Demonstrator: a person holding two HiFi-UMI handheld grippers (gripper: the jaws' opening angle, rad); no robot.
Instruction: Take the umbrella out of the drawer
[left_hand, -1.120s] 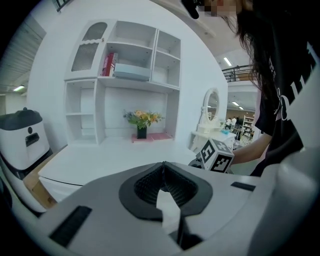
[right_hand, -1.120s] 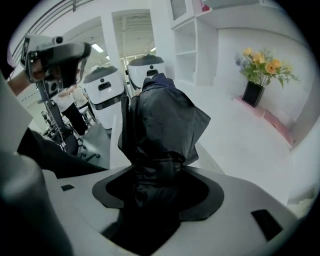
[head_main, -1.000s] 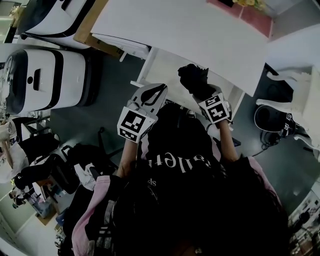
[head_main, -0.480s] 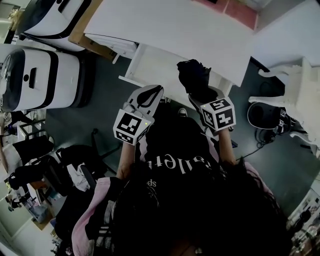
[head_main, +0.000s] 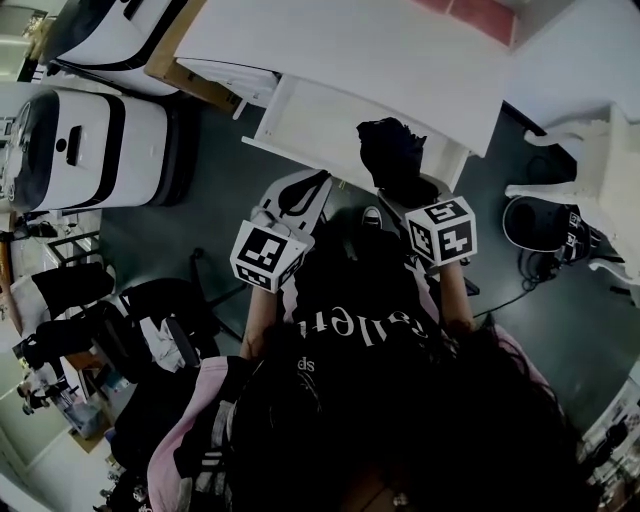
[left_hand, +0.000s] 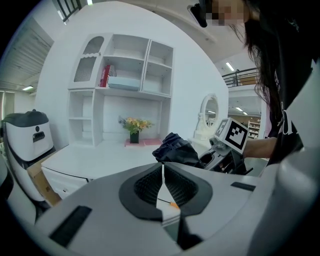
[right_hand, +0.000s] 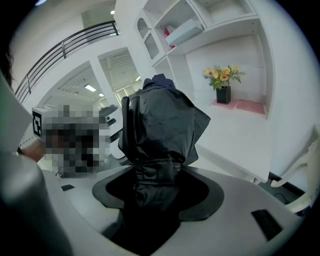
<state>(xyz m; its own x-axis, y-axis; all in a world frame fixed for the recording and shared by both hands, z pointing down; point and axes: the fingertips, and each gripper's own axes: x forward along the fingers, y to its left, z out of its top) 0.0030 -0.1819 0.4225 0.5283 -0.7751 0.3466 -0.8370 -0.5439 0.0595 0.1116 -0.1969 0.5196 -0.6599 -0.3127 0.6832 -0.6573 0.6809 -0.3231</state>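
A white desk (head_main: 380, 50) fills the top of the head view, and the person stands at its front edge. Left of the desk stand two white machines with black bands (head_main: 90, 150), and a white chair (head_main: 590, 170) stands off its right end. A white drawer (head_main: 320, 120) is pulled out from under the desk's front edge. On the back of the desk rises a white shelf unit (left_hand: 120, 85), with a small vase of flowers (left_hand: 133, 131) at its foot.

The umbrella (head_main: 390, 155), folded and black with loose, crumpled fabric, is held upright over the drawer's right end. From the left gripper view it appears to sit above the level of the desk top, though the steep head view does not show how far clear of the drawer it is.

The right gripper (right_hand: 155, 192) is clamped on the lower, gathered part of the umbrella, with fabric bunched between its jaws. The left gripper (left_hand: 163, 187) hangs in front of the desk, left of the umbrella, with its ribbed pads (left_hand: 150, 186) pressed together on nothing.
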